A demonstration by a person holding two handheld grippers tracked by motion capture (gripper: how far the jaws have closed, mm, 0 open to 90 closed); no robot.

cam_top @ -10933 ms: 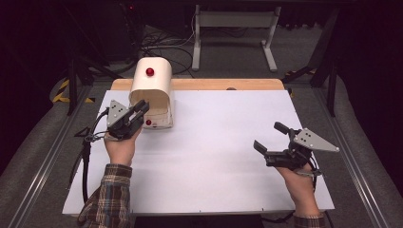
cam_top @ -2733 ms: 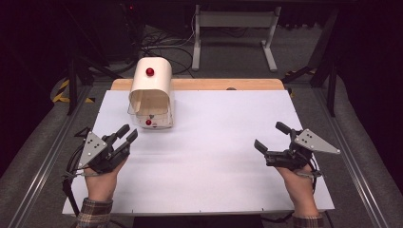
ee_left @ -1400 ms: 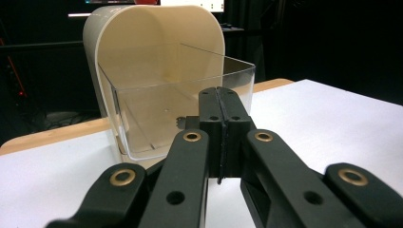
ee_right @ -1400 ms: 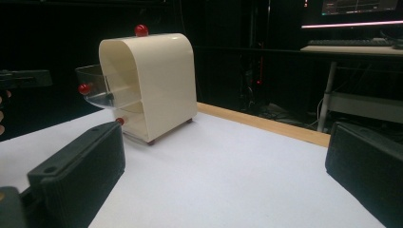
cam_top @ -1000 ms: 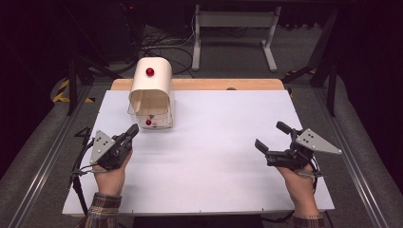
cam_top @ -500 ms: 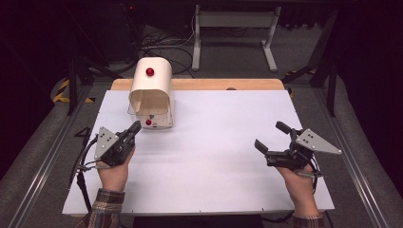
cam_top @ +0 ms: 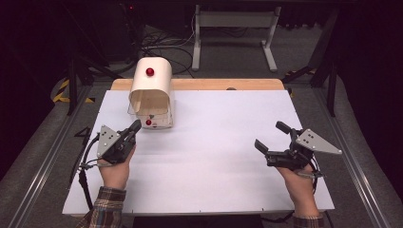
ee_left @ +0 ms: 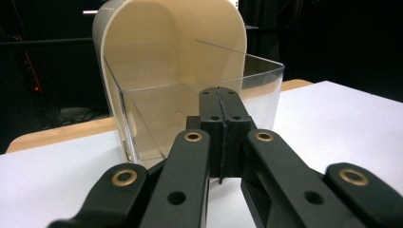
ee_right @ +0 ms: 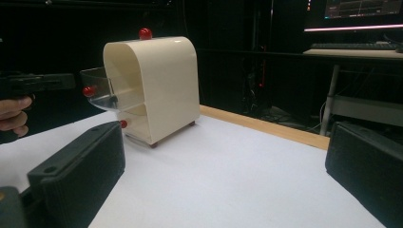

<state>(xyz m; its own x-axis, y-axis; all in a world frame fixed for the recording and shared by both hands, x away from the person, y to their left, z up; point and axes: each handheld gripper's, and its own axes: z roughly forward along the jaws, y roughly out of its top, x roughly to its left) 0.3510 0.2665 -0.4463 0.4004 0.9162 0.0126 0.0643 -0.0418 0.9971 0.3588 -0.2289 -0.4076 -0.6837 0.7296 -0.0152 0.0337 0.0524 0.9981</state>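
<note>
Standing at the far left of the white table point(cam_top: 218, 156), the cream cabinet point(cam_top: 151, 88) has an arched shell with a red knob point(cam_top: 150, 71) on top and clear drawers in its open front. The upper drawer point(ee_left: 190, 99) is pulled out toward the person, its transparent walls jutting past the shell, a red knob point(ee_right: 88, 91) on its front. A lower drawer knob point(cam_top: 148, 122) sits near the cabinet's base.

Just in front of the cabinet, the left gripper point(cam_top: 134, 127) points at that drawer, its jaws pressed flat together with nothing between them. In the left gripper view the tips point(ee_left: 219, 95) line up against the drawer's front wall; whether they touch it I cannot tell.

Well apart from the cabinet, toward the table's near right corner, the right gripper point(cam_top: 271, 138) rests in the person's hand with its jaws spread wide and empty, aimed across the table toward the cabinet.
</note>
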